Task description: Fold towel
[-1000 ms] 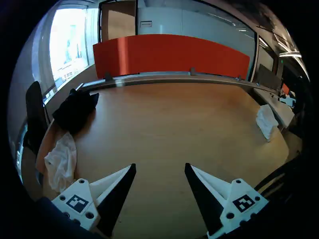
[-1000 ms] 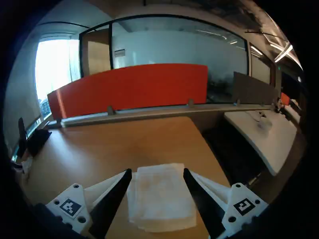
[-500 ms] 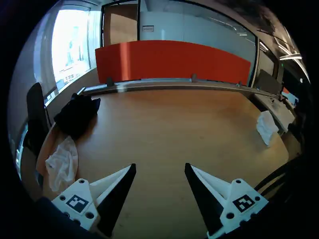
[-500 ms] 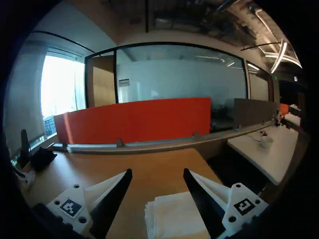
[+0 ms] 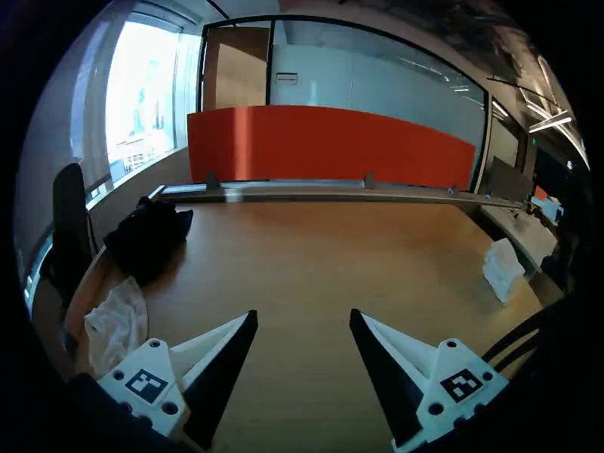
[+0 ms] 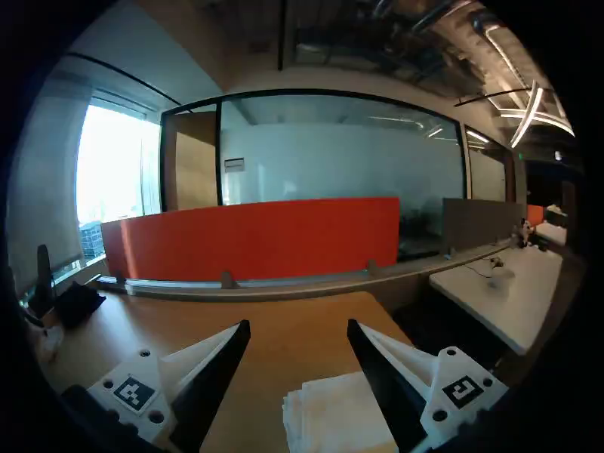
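Left gripper (image 5: 303, 312) and right gripper (image 6: 298, 323) up over the bench (image 5: 317, 249), both sets of fingers spread!
Crumpled cloth (image 5: 117, 328) at the left edge, dark bundle (image 5: 147, 234) just behind it, folded towel (image 5: 502, 268) at the far right edge. In the right gripper view, it lies just below the fingers.

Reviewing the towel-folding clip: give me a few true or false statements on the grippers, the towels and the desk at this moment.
1. The left gripper and the right gripper are both open, gripping nothing. True.
2. A folded towel lies on the table, seen between the right gripper's fingers, unpinched. True.
3. The crumpled white cloth sits mid-table. False: it lies at the left edge, by a black bundle.
4. The divider behind the table is blue. False: it is orange.
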`<control>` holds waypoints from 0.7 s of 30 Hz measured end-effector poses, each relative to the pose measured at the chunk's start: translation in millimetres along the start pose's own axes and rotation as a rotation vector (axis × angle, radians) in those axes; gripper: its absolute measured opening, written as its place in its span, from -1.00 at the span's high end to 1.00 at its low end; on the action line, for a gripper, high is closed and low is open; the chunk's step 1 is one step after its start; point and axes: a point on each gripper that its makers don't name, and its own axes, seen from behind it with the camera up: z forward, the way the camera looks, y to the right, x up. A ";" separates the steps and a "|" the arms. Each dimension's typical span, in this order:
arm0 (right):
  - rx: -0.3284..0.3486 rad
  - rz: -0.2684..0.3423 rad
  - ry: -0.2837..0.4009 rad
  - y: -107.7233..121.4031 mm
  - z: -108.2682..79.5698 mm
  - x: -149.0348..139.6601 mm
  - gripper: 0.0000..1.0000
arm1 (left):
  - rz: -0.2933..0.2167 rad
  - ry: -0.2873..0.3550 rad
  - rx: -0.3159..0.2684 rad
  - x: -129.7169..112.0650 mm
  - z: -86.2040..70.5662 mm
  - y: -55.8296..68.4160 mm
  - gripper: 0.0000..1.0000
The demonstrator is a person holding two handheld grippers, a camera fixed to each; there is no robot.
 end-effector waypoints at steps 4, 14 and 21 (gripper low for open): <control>0.008 -0.010 -0.006 -8.7 -0.2 -1.0 -0.99 | 0.001 0.048 0.009 16.0 3.8 -4.6 -0.81; 0.039 -0.030 -0.002 -40.3 -4.1 5.1 -0.99 | 0.014 0.171 0.045 59.2 13.5 -24.0 -0.81; 0.065 -0.030 0.018 -65.2 -4.1 15.1 -0.99 | 0.011 0.246 0.062 89.9 16.9 -38.6 -0.81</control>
